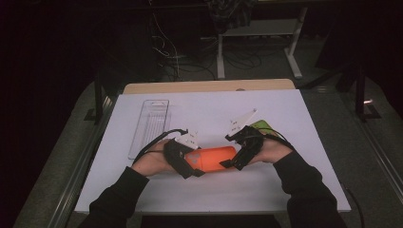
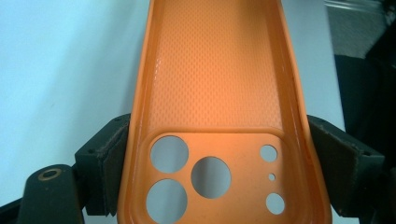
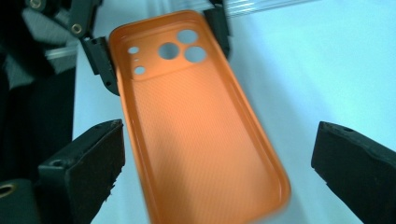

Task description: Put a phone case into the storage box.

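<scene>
High view: orange phone case held just above the white table sheet, between the two hands near the front edge. Left gripper clamped on the case's left end; right gripper at the other end, not clearly gripping from this angle. Clear ribbed plastic tray lying well apart to the left and further back; a green object partly hidden behind the right hand, too covered to name.

Left gripper view: camera-cutout end of the phone case pinched across its width, both padded jaws pressed against the raised side walls. Inside face finely dimpled, matte, rubbery-looking; three large round holes and three small ones in a smoother square panel; corners rounded, rim thin and upright. Risk, as a judgement: soft walls may bow inward under the squeeze, letting the case twist or spring out.

Right gripper view: right jaws spread wide on either side of the plain end of the phone case, neither pad touching it, so nothing held on this side. Left gripper visible beyond, clamped at the cutout end. Further risk: case carried by one end only, so the free end may sag or swing; closing off-centre here could catch a single wall and buckle the flexible shell.
</scene>
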The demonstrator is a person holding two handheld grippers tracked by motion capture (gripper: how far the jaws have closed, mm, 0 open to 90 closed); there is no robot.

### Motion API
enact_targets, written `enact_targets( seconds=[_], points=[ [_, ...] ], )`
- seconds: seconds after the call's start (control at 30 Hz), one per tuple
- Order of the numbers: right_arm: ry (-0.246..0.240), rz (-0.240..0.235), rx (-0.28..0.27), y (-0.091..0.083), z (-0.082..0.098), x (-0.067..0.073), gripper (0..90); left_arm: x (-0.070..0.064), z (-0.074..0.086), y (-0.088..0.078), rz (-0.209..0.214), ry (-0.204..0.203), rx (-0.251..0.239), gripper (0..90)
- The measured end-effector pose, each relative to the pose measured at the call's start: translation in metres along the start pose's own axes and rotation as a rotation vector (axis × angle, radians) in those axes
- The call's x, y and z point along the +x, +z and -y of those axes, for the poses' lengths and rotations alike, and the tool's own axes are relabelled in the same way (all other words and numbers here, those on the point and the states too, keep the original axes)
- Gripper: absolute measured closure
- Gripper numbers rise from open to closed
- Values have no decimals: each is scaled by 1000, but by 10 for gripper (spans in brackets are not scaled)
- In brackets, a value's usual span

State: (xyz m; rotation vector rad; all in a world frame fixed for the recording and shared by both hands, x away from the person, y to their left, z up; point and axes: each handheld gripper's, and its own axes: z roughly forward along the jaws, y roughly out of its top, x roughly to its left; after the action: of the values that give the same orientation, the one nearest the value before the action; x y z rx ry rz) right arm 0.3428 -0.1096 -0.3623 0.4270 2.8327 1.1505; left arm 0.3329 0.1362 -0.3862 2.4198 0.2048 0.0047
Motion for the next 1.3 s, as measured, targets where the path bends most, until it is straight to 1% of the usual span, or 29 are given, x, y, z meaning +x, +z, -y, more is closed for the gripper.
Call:
enact_targets(
  seconds=[0.07, 0.1, 0.13, 0.17, 0.2, 0.23, 0.3, 0.33, 0.37, 0.4, 0.43, 0.5, 0.53, 0.57, 0.6, 0.63, 0.7, 0.73, 0.77, 0.8, 0.83, 0.9, 0.93, 0.97, 1.0, 1.17, 1.27, 1.3],
  points=[
    [47, 37, -14, -5, 6, -1, 20, -1, 1, 0, -24, -22, 1, 162],
    [90, 53, -29, -7, 9, -1, 12, -1, 1, -1, -44, -35, 8, 162],
    [125, 78, -41, -9, 13, -1, 10, -1, 2, 0, -53, -45, 9, 162],
    [144, 87, -43, -10, 15, -1, 10, -1, 2, 0, -71, -59, 7, 162],
    [181, 84, -52, -10, 18, 1, 11, 0, 3, 0, -82, -92, 4, 162],
    [201, 107, -65, -10, 23, 1, 11, 0, 4, 0, -94, -104, -1, 162],
    [223, 128, -70, -9, 30, 2, 12, 1, 5, 0, -127, -124, -1, 163],
    [235, 145, -73, -8, 33, 3, 12, 1, 5, 1, -138, -149, -16, 162],
    [252, 164, -81, -8, 36, 4, 11, 2, 6, 0, -149, -158, -12, 162],
    [262, 193, -93, -7, 39, 5, 11, 4, 6, 0, -157, -169, -10, 162],
    [290, 211, -101, -6, 42, 6, 11, 4, 7, 0, -165, -185, -16, 162],
    [327, 224, -119, -4, 48, 7, 11, 5, 7, 0, -181, -212, -12, 162],
    [358, 240, -125, -3, 50, 8, 11, 6, 8, -1, -187, -215, -1, 162],
    [372, 252, -135, -1, 52, 8, 12, 6, 8, -1, -189, -231, 4, 162],
    [384, 259, -147, 1, 55, 9, 11, 6, 8, -1, -193, -235, 4, 162],
    [401, 277, -152, 3, 57, 10, 11, 7, 8, -1, -203, -237, 6, 162],
    [424, 301, -177, 6, 61, 11, 11, 6, 7, 0, -212, -279, -20, 162],
    [445, 299, -190, 7, 62, 12, 12, 6, 7, 0, -217, -283, -27, 162],
    [454, 293, -196, 8, 64, 12, 11, 7, 8, -2, -218, -262, 2, 162],
    [461, 294, -199, 11, 66, 12, 11, 7, 8, -1, -227, -283, -19, 162],
    [467, 303, -199, 14, 68, 13, 12, 8, 8, -2, -224, -274, -5, 162],
    [470, 300, -200, 19, 71, 13, 12, 8, 9, -1, -235, -292, -14, 162],
    [474, 301, -192, 22, 72, 13, 12, 9, 9, -1, -232, -291, -7, 162],
    [465, 310, -191, 24, 72, 13, 13, 9, 9, -1, -230, -298, -9, 162],
    [466, 306, -186, 25, 72, 13, 13, 9, 9, -1, -231, -289, 2, 162],
    [445, 309, -159, 30, 71, 13, 15, 9, 9, 0, -227, -294, 3, 162],
    [429, 323, -145, 30, 69, 15, 15, 8, 8, 1, -228, -291, -2, 162],
    [418, 332, -140, 31, 69, 15, 15, 8, 8, 1, -230, -287, 4, 162]
  ],
)
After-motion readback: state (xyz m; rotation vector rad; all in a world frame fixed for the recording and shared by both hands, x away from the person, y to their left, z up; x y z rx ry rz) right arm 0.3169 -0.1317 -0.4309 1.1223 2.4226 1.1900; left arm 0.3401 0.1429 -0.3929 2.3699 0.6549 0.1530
